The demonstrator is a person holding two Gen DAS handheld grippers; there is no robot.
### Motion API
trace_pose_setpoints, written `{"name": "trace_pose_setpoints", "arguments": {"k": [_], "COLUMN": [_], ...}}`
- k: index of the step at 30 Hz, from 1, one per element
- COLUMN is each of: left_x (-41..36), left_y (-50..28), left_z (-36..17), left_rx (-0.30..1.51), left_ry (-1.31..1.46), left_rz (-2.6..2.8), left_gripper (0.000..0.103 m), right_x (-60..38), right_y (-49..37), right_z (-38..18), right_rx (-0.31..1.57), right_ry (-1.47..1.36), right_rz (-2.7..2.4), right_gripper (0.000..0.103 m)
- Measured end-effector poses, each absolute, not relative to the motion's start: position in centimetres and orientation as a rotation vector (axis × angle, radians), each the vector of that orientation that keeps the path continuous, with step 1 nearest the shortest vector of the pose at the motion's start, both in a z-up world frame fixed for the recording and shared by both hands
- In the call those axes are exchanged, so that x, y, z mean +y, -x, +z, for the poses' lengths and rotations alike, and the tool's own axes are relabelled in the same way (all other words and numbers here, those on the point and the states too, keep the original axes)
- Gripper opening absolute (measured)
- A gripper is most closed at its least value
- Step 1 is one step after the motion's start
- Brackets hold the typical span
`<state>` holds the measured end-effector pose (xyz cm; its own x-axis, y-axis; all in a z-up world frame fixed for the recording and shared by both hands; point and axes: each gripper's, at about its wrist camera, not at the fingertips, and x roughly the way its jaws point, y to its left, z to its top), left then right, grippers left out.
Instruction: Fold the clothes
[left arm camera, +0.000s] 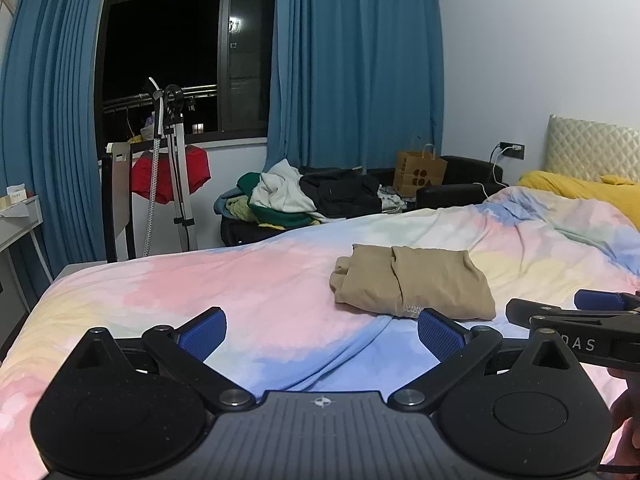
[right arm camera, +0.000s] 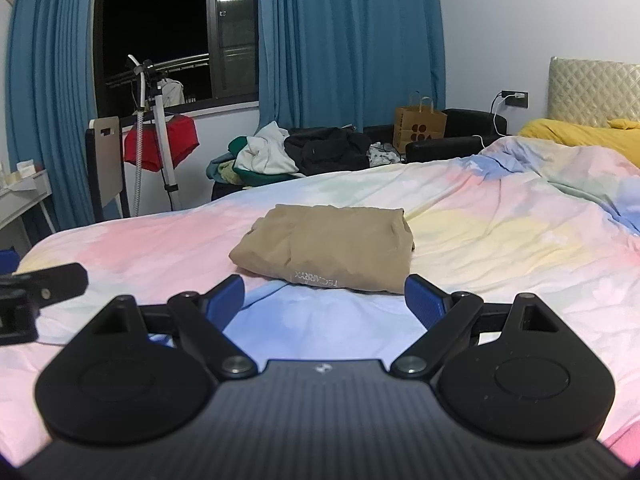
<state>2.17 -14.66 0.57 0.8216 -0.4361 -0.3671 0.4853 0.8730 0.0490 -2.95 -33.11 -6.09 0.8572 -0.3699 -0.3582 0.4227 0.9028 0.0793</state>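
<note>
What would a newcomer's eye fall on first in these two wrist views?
Probably the folded tan garment lying on the pastel tie-dye duvet, just beyond the open right gripper. Next, the tall blue curtains framing a dark window, with a heap of unfolded clothes below them past the bed's far edge.

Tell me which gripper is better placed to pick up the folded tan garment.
Right gripper, probably: the folded tan garment lies centred just beyond its open fingers. The left gripper has it off to its right.
</note>
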Motion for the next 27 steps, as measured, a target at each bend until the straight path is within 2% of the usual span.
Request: {"name": "trace_pose_setpoints", "arguments": {"k": [8,18,27], "left_x": [-14.6,-14.3,-13.9], "left_y": [-2.1,-3.3,-1.8], "left_z": [0.4,-0.6,0.7], "left_rx": [0.379,0.497,0.365], "left_ry": [-0.131,-0.112,-0.100], "left_rz": [-0.504,-0.495,-0.467], "left_gripper": [0.103,0.103,0.103], "right_x": [-32.8,-32.8,-32.3], "right_y": [2.9,2.6,3.9], "right_z": [-6.1,-6.3,-5.7], "right_rx": [0.345,0.368,0.275], "right_ry": [-0.137,-0.140,-0.114], "right_rz": [-0.419,-0.416,-0.443], "right_gripper": [0.089,0.089,0.089]}}
